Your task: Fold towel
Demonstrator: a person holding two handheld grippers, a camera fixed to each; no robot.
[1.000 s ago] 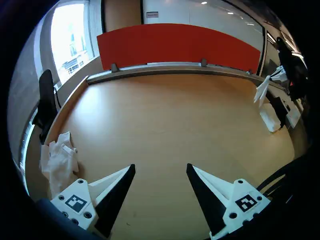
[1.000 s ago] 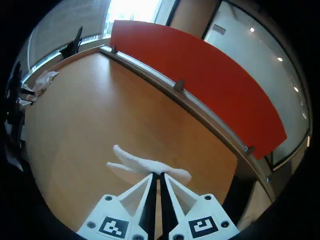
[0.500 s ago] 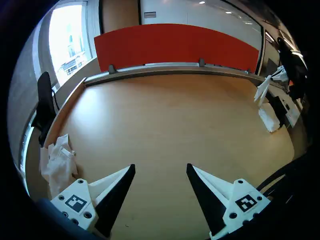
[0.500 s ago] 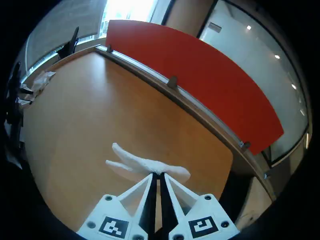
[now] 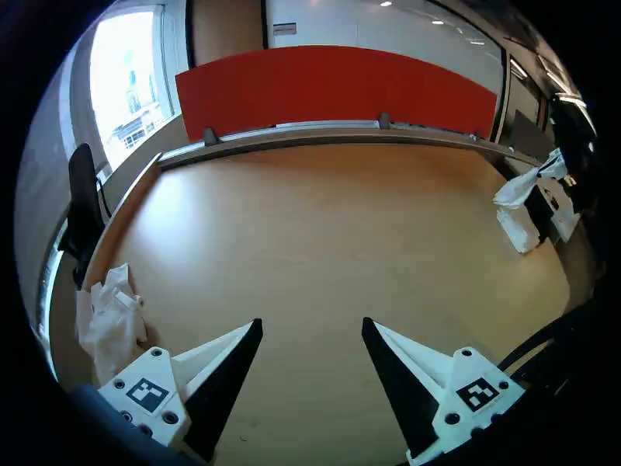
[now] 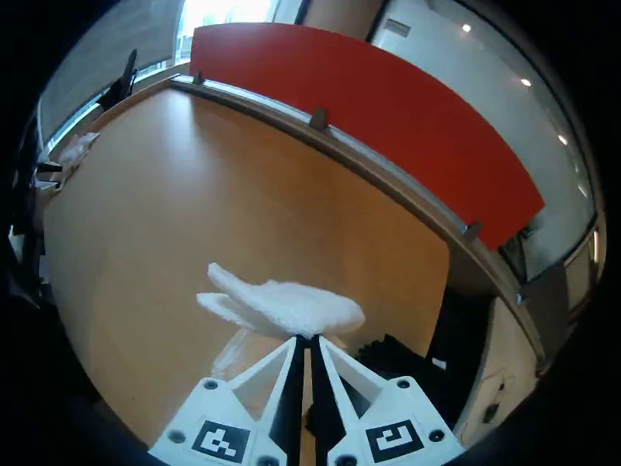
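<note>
The right claw (image 6: 308, 340) pinches the towel (image 6: 287, 305) over the table (image 6: 178, 202). The left claw (image 5: 310, 321) is spread, with a cloth (image 5: 109, 322) at 8 o'clock.

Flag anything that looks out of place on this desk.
A crumpled white cloth lies heaped at the desk's edge, left in the left gripper view. The right gripper pinches the towel in a bunch, held above the desk rather than spread flat.

White towel (image 6: 287, 304); red divider (image 5: 334, 81); tan wood table (image 5: 326, 225); black chair (image 5: 81, 202).
</note>
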